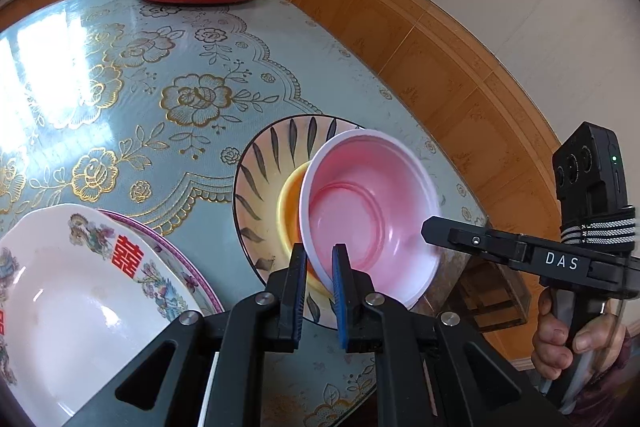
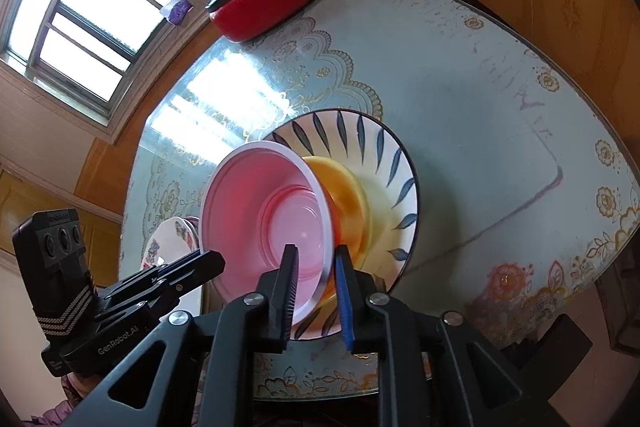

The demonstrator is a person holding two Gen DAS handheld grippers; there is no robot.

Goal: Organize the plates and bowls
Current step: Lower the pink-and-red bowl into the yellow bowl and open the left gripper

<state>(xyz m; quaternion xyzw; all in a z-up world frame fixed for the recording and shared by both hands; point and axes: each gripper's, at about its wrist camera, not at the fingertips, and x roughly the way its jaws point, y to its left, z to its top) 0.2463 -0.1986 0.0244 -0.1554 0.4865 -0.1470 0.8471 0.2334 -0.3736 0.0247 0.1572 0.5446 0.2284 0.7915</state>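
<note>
While both grippers are at the pink bowl [image 1: 368, 203], step: nesting it into the stack. I judge this to be the set-down stage.
Bowl position: held tilted, mouth toward the cameras, low over the orange bowl [image 1: 290, 211], which already sits inside the leaf-painted bowl [image 1: 264, 163] on the desk [image 1: 160, 155]. I cannot tell whether the pink bowl touches the orange one yet.
Left gripper [image 1: 319, 251]: fingers clamped tight on the near rim of the pink bowl.
Right gripper [image 2: 315, 251]: fingers straddle the opposite rim. A little daylight shows beside the rim, so I cannot tell whether the pads press it.
Next move (judgement): level the pink bowl, centre it over the orange one, lower it until seated, then release both sides. Releasing while it is tilted risks a slide onto the leaf-painted rim.
Pink bowl: thin, light-looking plastic, translucent pink with a paler rolled rim and stepped concentric rings in the base. It likely flexes under a pinch.
Orange bowl: glossy, smooth and shallow.
Leaf-painted bowl: glazed ceramic, cream, wide flare, dark brushed leaves and a dark edge line.
Other ware: a white plate [image 1: 80, 299] with red characters and floral decals, resting on a purple-rimmed plate [image 1: 176, 247], just beside the stack.
Desk surface: reflective sheet over blue-green cloth with gold flower print. It is slick, so the ware could skate.
</note>
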